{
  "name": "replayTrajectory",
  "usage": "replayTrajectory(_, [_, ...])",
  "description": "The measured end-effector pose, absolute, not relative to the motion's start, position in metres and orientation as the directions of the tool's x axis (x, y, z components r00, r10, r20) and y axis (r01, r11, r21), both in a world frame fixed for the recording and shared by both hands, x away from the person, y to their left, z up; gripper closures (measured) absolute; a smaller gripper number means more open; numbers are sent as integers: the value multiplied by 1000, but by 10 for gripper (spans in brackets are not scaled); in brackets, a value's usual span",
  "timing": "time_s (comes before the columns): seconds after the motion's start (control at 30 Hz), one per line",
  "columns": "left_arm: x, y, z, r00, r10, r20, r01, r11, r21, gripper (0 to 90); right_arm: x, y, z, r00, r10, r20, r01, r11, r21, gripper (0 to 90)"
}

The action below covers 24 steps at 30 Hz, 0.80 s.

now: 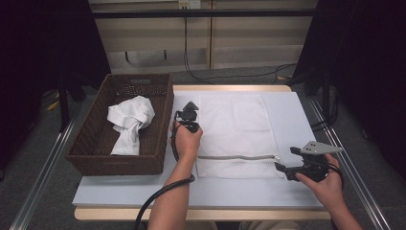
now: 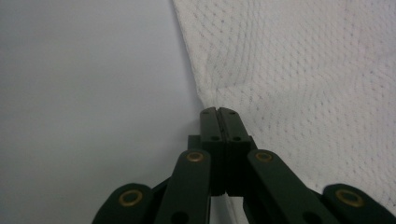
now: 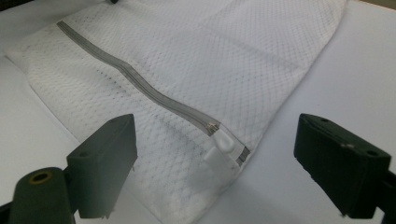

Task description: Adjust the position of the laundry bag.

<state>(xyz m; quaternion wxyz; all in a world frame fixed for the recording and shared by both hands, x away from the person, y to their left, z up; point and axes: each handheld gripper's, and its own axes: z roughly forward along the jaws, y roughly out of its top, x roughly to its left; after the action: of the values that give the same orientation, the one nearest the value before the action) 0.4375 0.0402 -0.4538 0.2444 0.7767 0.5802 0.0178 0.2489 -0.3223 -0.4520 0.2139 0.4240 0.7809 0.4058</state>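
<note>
no writing, label, brand, number or sign can be read on anything here.

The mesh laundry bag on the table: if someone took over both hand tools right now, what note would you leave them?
Left tool: shut, pinching the left edge of the mesh laundry bag.
Right tool: open, its jaws either side of the zipper pull at the bag's corner, not gripping it.
White cloth: crumpled in the wicker basket.
Done: bag flat, edge held.
Left: probably grip the pull, unzip, put the cloth in.
</note>
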Motion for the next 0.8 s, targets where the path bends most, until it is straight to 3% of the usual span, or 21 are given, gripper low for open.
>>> replayTrajectory(0.8, [440,60,-446,270,940,-210,904,-172,391,900,249,-323,-453,-549,836,12,490,310,815,132])
